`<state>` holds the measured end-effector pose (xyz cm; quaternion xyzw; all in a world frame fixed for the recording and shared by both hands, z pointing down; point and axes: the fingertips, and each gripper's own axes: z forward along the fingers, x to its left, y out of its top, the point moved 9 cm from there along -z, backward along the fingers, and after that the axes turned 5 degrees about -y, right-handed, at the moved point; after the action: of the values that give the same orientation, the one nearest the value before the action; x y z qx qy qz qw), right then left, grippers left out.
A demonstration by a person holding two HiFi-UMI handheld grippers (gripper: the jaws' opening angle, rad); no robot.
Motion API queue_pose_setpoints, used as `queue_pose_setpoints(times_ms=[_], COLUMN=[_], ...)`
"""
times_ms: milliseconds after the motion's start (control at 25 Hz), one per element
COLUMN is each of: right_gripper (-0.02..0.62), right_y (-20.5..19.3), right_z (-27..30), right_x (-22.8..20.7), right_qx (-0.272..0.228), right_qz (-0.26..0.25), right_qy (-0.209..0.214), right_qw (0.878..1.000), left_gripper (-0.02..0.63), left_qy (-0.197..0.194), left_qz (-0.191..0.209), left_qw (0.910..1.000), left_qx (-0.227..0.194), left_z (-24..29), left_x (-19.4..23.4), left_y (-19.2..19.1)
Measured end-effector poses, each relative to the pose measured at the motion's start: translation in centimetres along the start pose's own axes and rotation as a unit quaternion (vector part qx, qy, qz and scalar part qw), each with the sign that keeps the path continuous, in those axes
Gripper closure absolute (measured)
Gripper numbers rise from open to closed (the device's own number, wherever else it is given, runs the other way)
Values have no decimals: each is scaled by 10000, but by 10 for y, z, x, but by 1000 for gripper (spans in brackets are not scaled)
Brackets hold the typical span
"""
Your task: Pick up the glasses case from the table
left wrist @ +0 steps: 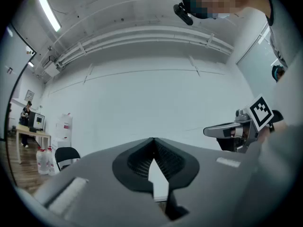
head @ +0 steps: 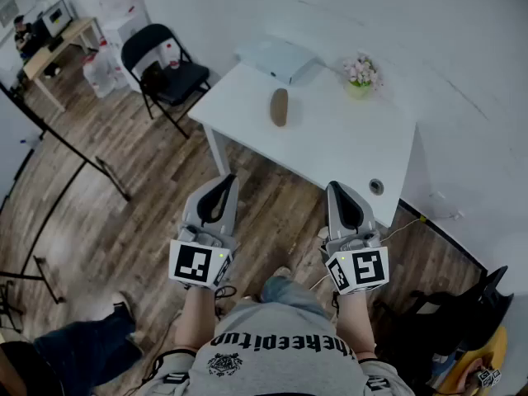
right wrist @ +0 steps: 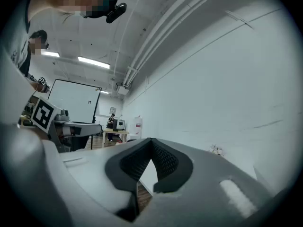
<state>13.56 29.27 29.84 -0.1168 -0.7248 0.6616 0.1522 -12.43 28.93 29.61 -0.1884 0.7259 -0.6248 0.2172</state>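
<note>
A brown oval glasses case (head: 280,106) lies on the white table (head: 346,151), toward its far left part. Both grippers are held level in front of the person, short of the table's near edge. My left gripper (head: 228,177) is shut with nothing between its jaws; its tips meet in the left gripper view (left wrist: 153,139). My right gripper (head: 332,186) is also shut and empty, its tips touching in the right gripper view (right wrist: 150,140). The case does not show in either gripper view.
A white box (head: 279,58) and a small pot of flowers (head: 360,76) stand at the table's far edge. A black folding chair (head: 165,73) stands left of the table on the wooden floor. Black stand legs (head: 78,159) run across the floor at left.
</note>
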Motion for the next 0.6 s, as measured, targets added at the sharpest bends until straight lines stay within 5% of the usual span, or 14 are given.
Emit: queue_pose_setpoints(times_ms=[600], right_gripper=[592], right_y=[-13], right_z=[59], right_x=[-59], right_qx=[-131], right_qz=[32], right_qy=[454], right_qw=[9989], left_gripper=[586], left_qy=[228], left_qz=[107], left_qw=[9997], left_qx=[-23], left_z=[79], left_x=[-5], left_y=[-7])
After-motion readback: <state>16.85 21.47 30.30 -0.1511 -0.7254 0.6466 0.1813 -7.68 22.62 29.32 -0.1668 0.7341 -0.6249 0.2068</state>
